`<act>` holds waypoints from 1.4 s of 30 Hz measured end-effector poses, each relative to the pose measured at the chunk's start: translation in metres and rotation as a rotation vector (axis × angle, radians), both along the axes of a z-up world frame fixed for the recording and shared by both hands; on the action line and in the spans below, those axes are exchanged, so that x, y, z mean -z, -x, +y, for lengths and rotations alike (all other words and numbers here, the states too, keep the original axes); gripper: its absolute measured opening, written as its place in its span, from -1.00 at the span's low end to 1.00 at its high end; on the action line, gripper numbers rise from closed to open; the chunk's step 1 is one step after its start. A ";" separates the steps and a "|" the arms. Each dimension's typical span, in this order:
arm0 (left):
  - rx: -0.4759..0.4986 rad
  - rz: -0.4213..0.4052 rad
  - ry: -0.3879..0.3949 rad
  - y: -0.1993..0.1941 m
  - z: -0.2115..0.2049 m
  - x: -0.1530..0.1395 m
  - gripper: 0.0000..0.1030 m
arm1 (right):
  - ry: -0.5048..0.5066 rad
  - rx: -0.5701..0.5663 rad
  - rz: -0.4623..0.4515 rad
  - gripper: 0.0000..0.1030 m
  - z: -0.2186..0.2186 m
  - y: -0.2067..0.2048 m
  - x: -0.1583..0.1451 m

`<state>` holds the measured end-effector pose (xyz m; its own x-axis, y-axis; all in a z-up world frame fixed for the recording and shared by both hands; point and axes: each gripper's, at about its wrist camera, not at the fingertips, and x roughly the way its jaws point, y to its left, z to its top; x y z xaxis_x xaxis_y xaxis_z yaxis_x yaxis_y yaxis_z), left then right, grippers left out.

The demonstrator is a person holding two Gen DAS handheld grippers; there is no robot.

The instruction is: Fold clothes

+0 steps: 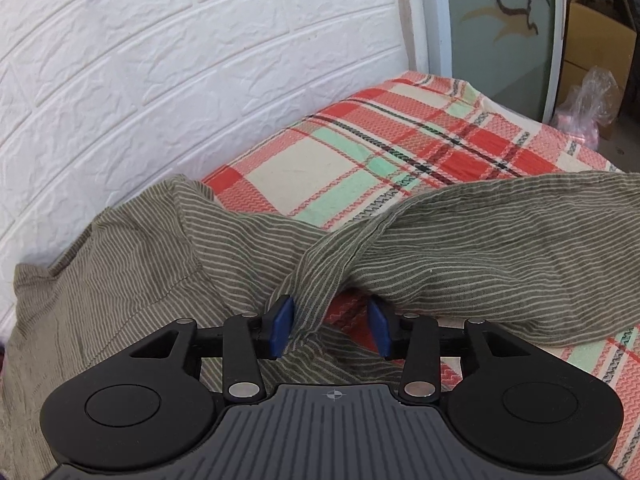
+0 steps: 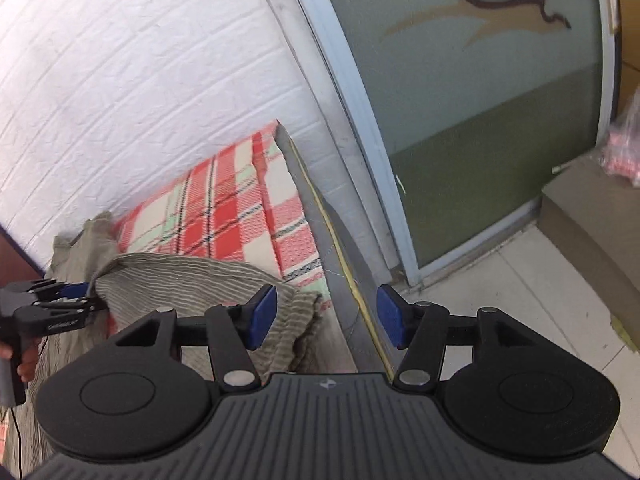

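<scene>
Your left gripper (image 1: 330,326) stands open, a twisted fold of the striped olive shirt (image 1: 440,256) running between its blue pads (grip not closed). Your right gripper (image 2: 327,316) gapes wide, empty, at the plaid bedcover's (image 2: 224,216) edge; the shirt's left portion is cut off.

a home bedroom; plaid-covered bed (image 1: 400,148); frosted sliding door (image 2: 480,120)

One striped garment (image 1: 460,240) lying on one plaid blanket (image 1: 360,136), two grippers (image 1: 330,326) (image 2: 327,316) showing, each bearing two blue fingers (image 1: 282,326), one glass door (image 2: 480,100) standing, one cardboard box (image 1: 596,40) sitting, one plastic bag (image 1: 588,104) resting.
</scene>
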<state>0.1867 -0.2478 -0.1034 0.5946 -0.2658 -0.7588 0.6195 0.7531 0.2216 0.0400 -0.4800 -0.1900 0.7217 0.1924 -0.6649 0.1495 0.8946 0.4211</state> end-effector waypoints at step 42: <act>0.085 0.124 0.120 0.049 0.003 -0.043 0.20 | -0.062 -0.271 -0.101 -0.05 0.044 0.119 -0.012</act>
